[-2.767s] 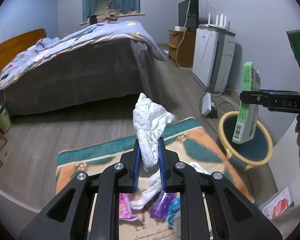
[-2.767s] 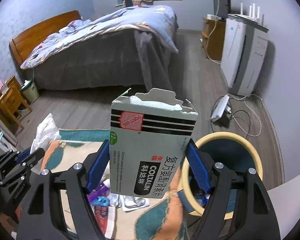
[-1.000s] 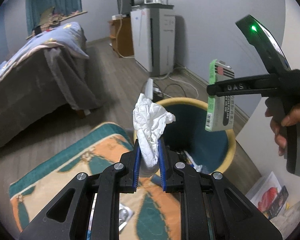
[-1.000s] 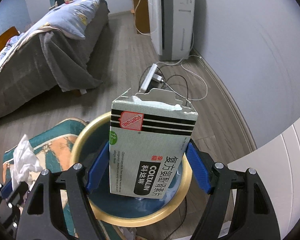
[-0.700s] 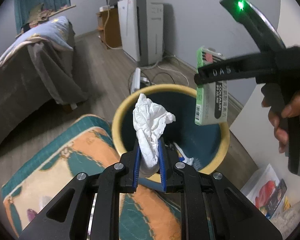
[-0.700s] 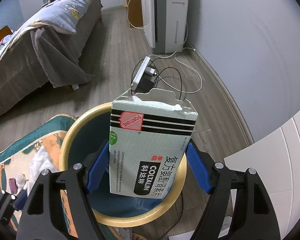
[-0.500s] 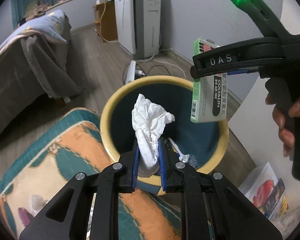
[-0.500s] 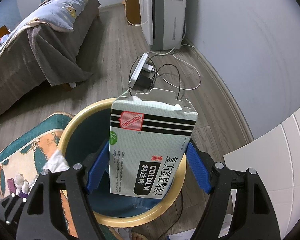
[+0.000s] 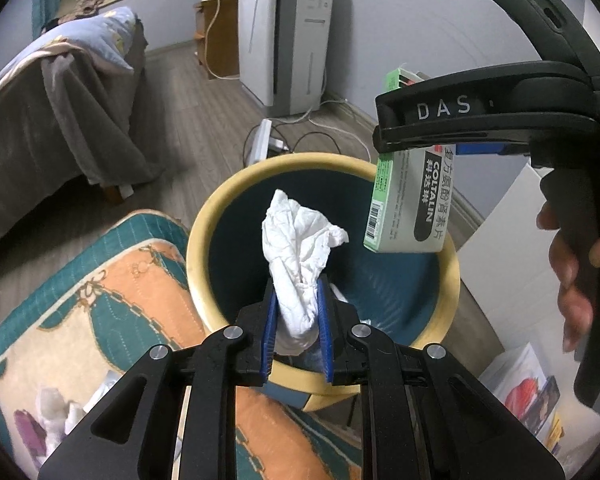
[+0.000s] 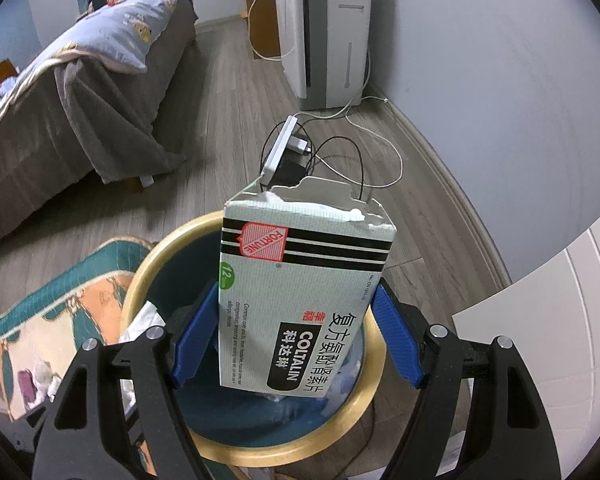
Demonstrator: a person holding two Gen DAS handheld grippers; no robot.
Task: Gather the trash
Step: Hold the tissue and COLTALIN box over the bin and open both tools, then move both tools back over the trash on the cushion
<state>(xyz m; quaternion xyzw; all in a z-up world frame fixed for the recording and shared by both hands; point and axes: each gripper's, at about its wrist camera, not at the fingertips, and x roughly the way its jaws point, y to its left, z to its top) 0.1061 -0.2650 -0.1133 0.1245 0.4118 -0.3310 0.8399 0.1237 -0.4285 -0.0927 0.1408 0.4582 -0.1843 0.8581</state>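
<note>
The lower part of the crumpled white tissue point(image 9: 298, 248) is hidden between the blue pads of the left gripper point(image 9: 297, 334). Inside the round yellow-rimmed dark blue bin point(image 9: 198, 220), the contents are mostly covered by the gripper and the tissue, so I cannot tell what lies there. In the right wrist view, the torn white and green cardboard medicine box point(image 10: 300, 304) covers much of the bin's inside, and the small pieces under it are too unclear to name. The small things on the orange and teal patterned rug point(image 9: 112, 276) at the lower left are blurred. The grey-covered bed point(image 10: 68, 92) is cut off by the picture's edge.
</note>
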